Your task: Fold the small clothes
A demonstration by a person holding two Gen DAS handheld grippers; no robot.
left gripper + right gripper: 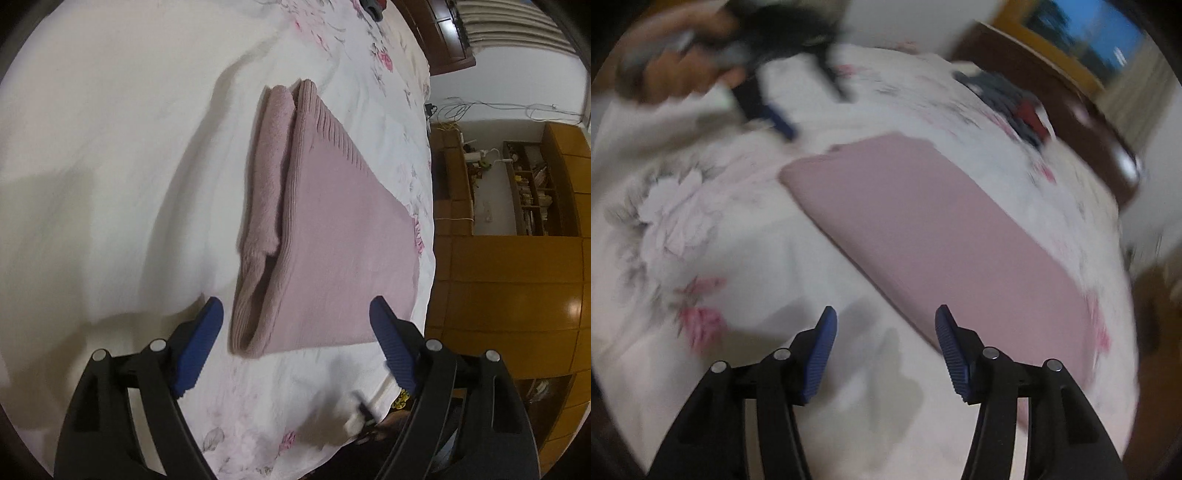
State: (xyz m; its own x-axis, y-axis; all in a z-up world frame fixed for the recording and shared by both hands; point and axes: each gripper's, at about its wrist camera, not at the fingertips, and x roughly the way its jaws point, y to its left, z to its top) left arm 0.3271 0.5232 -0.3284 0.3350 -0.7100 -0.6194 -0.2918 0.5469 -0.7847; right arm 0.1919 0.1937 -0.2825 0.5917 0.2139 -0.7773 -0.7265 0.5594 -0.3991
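A pink knitted garment (325,236) lies folded into a long rectangle on the white flowered bedsheet (110,147), with a fuzzy sleeve tucked along its left edge. My left gripper (297,314) is open just above the garment's near end, holding nothing. In the right wrist view the same pink garment (923,229) stretches diagonally across the bed. My right gripper (884,317) hangs open over its near edge, empty. At the top left of that blurred view a person's hand (676,62) holds the left gripper (768,107).
A pile of dark grey and red clothes (1012,103) lies at the far side of the bed. A dark wooden headboard (1071,99) runs behind it. The bed's edge drops to a wooden floor (509,295), with bookshelves (532,192) beyond.
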